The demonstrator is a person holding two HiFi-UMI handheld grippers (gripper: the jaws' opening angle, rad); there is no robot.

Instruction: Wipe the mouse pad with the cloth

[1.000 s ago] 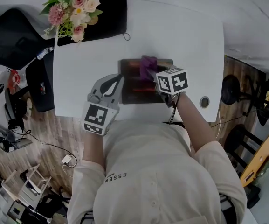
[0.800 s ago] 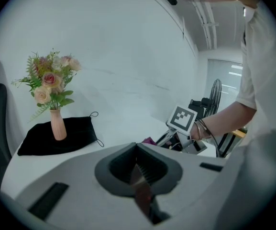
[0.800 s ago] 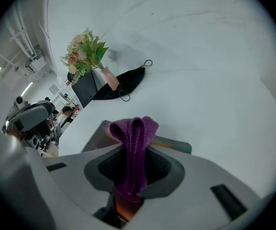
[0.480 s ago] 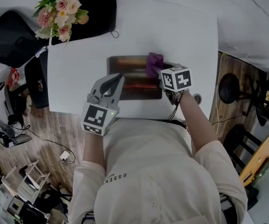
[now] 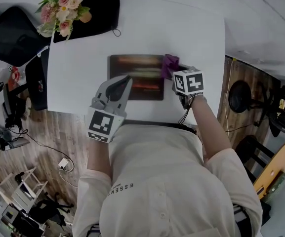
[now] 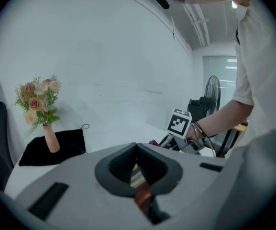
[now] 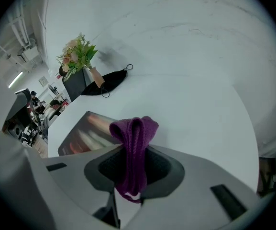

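Note:
The dark mouse pad point(image 5: 136, 76) with reddish streaks lies on the white table point(image 5: 196, 28). A purple cloth point(image 5: 170, 65) bunches at the pad's far right corner, pinched in my right gripper point(image 5: 176, 73), which is shut on it. In the right gripper view the cloth point(image 7: 133, 133) hangs folded between the jaws, with the pad point(image 7: 87, 131) to the left. My left gripper point(image 5: 124, 81) rests over the pad's near left part, its jaws together with nothing held. In the left gripper view the left gripper point(image 6: 137, 150) shows only a sliver of the pad point(image 6: 140, 186) through its jaws.
A vase of flowers point(image 5: 63, 9) stands on a black pouch point(image 5: 95, 11) at the table's far left corner. A black chair point(image 5: 9, 33) is off the left edge. A fan point(image 5: 241, 93) stands on the wooden floor to the right.
My right gripper has dragged the purple cloth rightward from the pad's far middle to its right end. The left gripper has stayed on the pad's near left part.

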